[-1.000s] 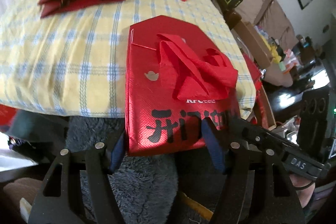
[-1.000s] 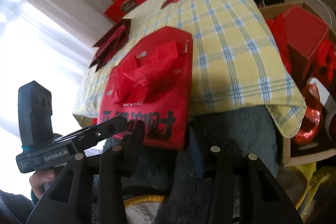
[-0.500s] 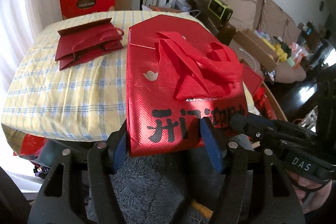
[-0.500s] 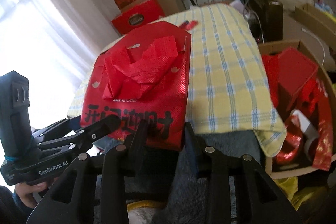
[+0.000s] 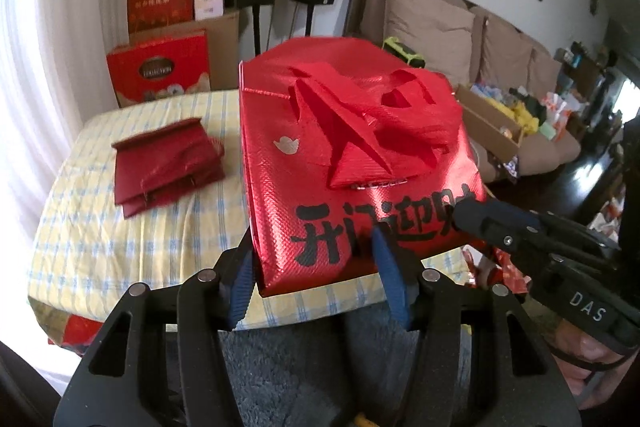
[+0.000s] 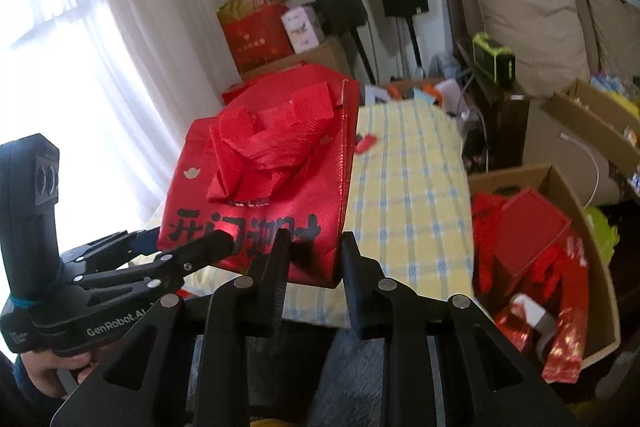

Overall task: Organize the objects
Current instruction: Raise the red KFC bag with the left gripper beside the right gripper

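Above the bench (image 5: pixel 132 239), both closing tools, left tool (image 5: pixel 316 279) and right tool (image 6: pixel 314 263), straddle the near hem of the bag (image 5: pixel 352 163), whether clamped I cannot tell: light, floppy, slick foil; take corners.

Daylight is admitted through the curtained window (image 6: pixel 60 39), which is blown out to white. Straight lines are bowed by fisheye distortion, and the corners are vignetted black.

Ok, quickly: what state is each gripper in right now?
Left gripper: closing, red tote bag corner between jaws; grip cannot be told.
Right gripper: closing, bag's other corner between jaws; grip cannot be told.
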The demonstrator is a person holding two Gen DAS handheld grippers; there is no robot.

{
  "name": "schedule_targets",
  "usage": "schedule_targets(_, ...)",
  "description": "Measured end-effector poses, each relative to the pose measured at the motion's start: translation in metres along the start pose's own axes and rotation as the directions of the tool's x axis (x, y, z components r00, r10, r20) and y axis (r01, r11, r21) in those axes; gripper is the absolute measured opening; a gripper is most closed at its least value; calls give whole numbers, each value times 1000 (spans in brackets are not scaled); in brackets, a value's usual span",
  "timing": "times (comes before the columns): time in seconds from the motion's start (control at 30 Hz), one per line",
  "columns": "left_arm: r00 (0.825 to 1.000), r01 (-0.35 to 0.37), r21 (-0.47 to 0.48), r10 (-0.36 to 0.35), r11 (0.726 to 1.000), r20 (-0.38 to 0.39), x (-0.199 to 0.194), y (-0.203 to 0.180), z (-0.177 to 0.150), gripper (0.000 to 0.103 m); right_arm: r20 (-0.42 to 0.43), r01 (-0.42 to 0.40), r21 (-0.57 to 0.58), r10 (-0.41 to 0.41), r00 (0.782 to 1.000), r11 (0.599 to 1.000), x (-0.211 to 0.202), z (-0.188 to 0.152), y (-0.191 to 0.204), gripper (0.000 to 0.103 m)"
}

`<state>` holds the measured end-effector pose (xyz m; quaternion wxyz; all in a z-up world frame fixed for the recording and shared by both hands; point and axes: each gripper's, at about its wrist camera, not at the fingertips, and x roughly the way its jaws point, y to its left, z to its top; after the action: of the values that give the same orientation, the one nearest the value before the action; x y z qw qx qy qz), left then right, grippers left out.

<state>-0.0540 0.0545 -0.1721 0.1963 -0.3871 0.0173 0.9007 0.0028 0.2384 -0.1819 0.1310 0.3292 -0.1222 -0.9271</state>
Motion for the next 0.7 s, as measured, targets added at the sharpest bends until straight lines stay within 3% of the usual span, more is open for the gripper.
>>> schedule_targets(0.7,1000,-13,-9,13,1000,-1,2,0,2,50,-2,-24,16,24,1000,1000,-2,4,1,24)
